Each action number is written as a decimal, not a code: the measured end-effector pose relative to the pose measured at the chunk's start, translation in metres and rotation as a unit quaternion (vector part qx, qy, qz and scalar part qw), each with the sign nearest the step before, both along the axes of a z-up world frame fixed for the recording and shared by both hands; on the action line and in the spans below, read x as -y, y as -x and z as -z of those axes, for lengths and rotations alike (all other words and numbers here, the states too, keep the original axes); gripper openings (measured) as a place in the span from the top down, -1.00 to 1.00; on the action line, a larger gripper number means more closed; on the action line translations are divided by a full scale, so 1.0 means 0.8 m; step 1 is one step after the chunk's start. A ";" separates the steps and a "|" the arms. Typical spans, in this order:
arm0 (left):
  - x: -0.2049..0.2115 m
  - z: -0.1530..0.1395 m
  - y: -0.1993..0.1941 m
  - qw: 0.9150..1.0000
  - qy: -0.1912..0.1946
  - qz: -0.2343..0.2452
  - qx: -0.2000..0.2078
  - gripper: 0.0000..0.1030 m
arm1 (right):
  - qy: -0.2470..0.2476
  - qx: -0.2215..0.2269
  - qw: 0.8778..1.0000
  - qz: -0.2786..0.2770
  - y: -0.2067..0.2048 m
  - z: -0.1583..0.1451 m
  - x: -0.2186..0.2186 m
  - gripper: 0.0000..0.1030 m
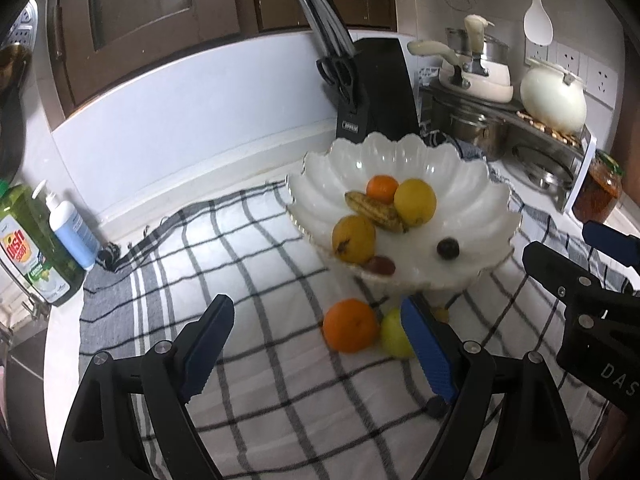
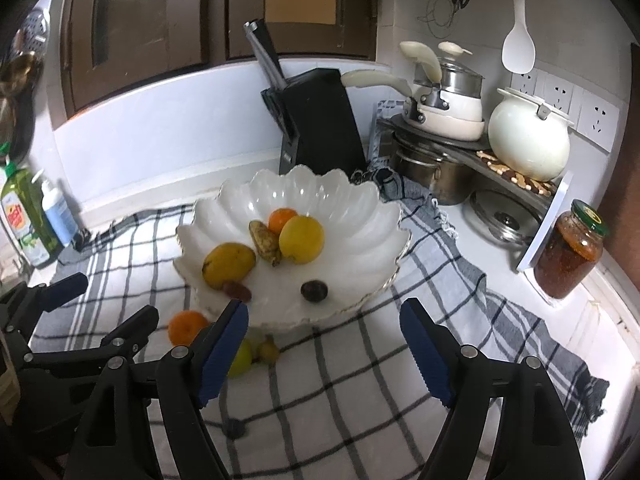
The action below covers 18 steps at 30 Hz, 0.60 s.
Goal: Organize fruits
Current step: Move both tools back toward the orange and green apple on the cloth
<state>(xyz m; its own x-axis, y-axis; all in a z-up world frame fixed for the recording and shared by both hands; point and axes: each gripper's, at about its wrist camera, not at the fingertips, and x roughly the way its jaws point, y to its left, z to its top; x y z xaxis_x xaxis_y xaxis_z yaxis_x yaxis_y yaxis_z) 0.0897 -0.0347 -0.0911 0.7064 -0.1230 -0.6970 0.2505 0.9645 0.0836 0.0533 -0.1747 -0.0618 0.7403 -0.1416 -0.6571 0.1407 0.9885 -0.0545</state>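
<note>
Two empty claws [image 1: 316, 336], six bowled fruits [image 1: 415, 202].

1. A checked cloth [image 1: 280, 360] covers the white counter [image 2: 540, 320].
2. A black knife block [image 1: 376, 92] stands by the back wall, with scissors [image 1: 340, 76] slotted in its side.
3. A green dish soap bottle [image 1: 36, 248] and a blue-and-white pump bottle [image 1: 72, 228] stand together at the counter's left end.
4. A metal rack [image 2: 480, 156] bears a white kettle [image 2: 528, 136] and stacked pans [image 2: 444, 108].
5. A green-lidded jar [image 2: 568, 252] stands beside the rack.
6. A white rice paddle [image 2: 519, 48] hangs on the wall.
</note>
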 end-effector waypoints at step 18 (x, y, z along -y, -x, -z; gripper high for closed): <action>-0.005 0.038 0.023 1.000 0.001 0.012 -0.017 -0.66 | 0.002 -0.028 1.000 0.008 0.027 0.038 -0.009 -0.53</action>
<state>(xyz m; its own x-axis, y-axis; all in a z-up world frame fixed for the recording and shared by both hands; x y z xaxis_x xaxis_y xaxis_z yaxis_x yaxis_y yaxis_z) 0.0711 -0.0311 -0.1214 0.6786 -0.1413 -0.7208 0.2769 0.9581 0.0728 0.0315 -0.1672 -0.0923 0.7004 -0.1558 -0.6965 0.1526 0.9860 -0.0671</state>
